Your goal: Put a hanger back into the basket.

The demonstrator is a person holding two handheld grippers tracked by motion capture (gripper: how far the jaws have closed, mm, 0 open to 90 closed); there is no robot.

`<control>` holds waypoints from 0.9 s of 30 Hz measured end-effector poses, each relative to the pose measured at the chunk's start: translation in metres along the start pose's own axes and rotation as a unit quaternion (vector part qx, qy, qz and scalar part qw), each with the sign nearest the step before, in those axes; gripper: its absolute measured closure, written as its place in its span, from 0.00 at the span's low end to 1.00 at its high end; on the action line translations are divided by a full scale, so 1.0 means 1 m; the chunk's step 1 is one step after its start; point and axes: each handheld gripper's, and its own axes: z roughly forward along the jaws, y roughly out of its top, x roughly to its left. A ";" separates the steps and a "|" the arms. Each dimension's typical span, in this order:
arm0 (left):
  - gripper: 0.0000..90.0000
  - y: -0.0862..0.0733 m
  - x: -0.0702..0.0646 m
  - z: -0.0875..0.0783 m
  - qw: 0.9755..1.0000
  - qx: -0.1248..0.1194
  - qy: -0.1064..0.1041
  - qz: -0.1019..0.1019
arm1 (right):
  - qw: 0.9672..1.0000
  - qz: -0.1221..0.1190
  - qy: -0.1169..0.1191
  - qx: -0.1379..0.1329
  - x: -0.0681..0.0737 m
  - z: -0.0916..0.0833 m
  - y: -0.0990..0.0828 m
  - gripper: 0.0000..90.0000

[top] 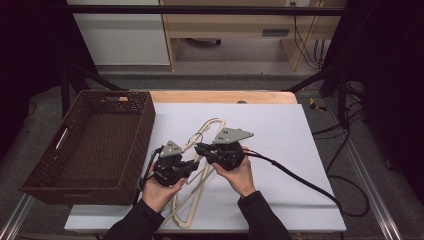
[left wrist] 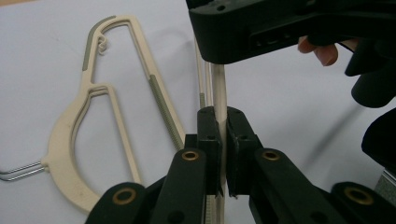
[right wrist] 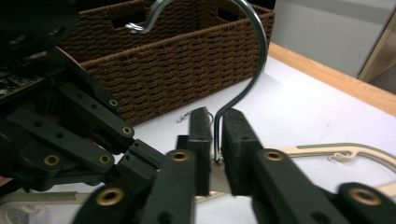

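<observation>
the brown basket sits at the left of the white surface. beside it, your left tongs are clenched on a cream bar of the upper hanger, which lies over a second hanger mid-surface. your right tongs straddle its wire hook; you can't tell if they pinch it. it looks light, stiff and slick: hold the bar, not the thin hook. no writing is readable.
</observation>
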 end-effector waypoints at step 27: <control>0.95 0.044 -0.002 -0.088 0.993 -0.041 0.035 0.107 | 0.992 0.063 -0.092 -0.055 -0.023 -0.137 -0.054 0.11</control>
